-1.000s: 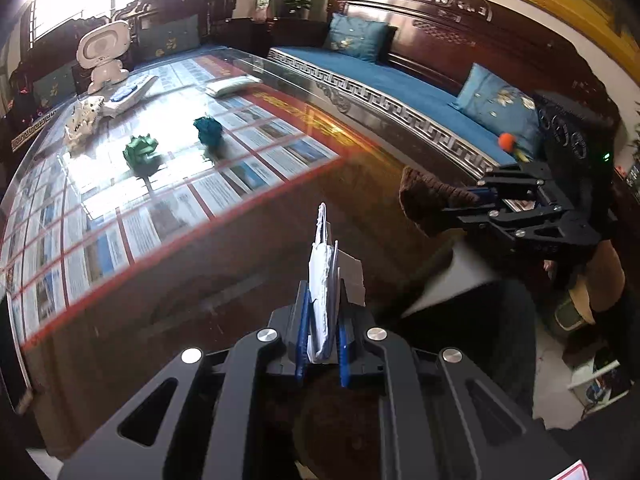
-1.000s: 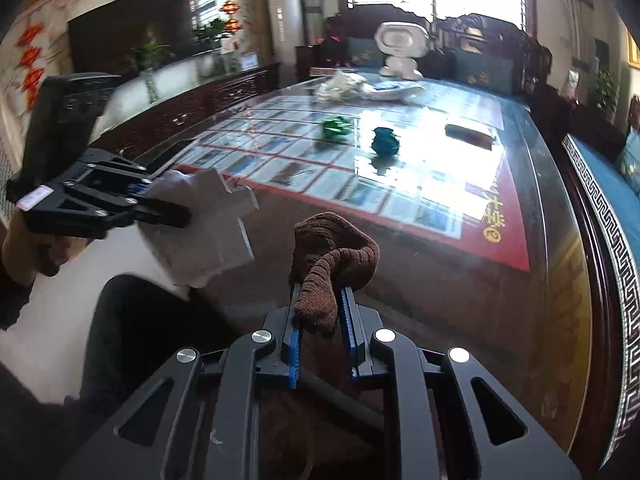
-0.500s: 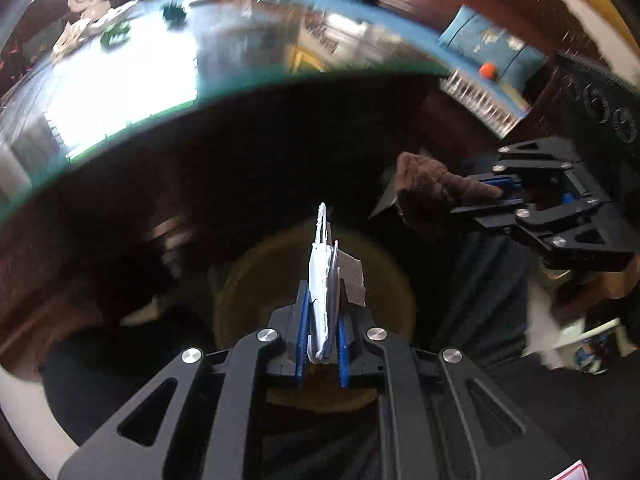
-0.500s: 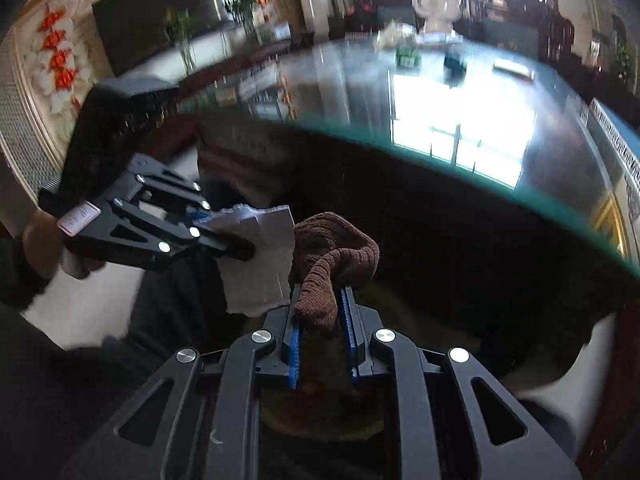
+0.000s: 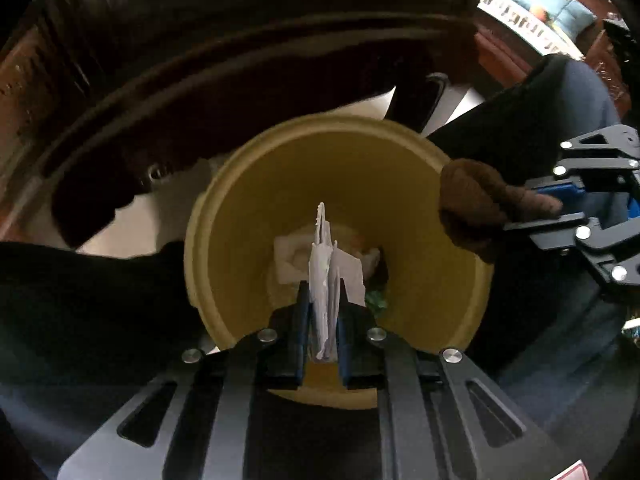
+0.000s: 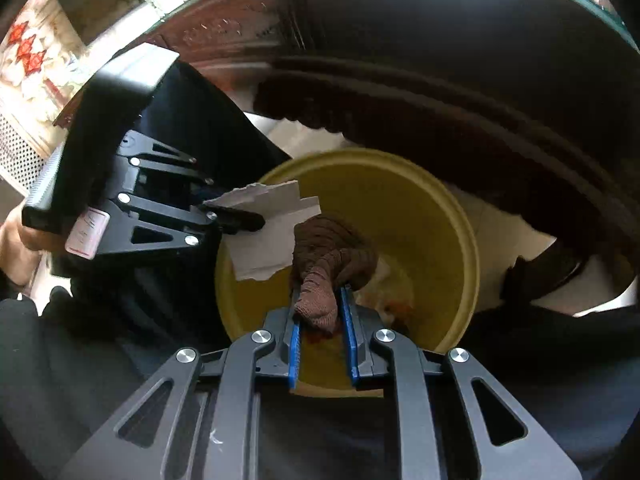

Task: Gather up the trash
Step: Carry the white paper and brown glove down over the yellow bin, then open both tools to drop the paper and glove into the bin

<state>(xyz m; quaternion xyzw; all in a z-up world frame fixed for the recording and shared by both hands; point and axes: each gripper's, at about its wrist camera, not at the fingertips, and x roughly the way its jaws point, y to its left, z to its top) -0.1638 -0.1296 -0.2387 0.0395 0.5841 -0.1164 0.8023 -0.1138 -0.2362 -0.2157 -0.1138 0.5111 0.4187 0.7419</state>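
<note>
Left gripper (image 5: pixel 322 312): clenched on the paper (image 5: pixel 326 276), a folded white scrap standing edge-on between the blue pads; pointing steeply down.
Left gripper, other view (image 6: pixel 256 222): comes in from the left, paper (image 6: pixel 272 236) sticking out flat past its tips, over the left rim of the bin.
Right gripper (image 6: pixel 322 314): clenched on the brown rag (image 6: pixel 332 256), a knitted wad bunched above the pads (one end hangs down between them).
Right gripper, other view (image 5: pixel 556 212): enters from the right, rag (image 5: pixel 476 204) at the bin's right rim.
Bin (image 5: pixel 248 216): round, yellow, open top, on a pale floor; both grippers are above its mouth.
Bin, right view (image 6: pixel 436 232): same yellow wall, opening faces the camera.
Bin contents: white crumpled paper at the bottom, something green (image 5: pixel 378 304) just right of the left pads, orange-red bits (image 6: pixel 400 306) near the right pads (too blurred to name).
Paper vs rag: close together, paper's edge right next to the rag in the right view; cannot tell if touching.
Table (image 6: pixel 440 40): dark carved wood edge arcs over the bin, glass top seen at the upper rim.
Person: dark trouser legs (image 5: pixel 80 300) on either side of the bin, a hand (image 6: pixel 16 240) on the left gripper's handle.
Background: blue cushion (image 5: pixel 560 4) top right of the left view; red ornaments (image 6: pixel 28 48) on a pale wall.
</note>
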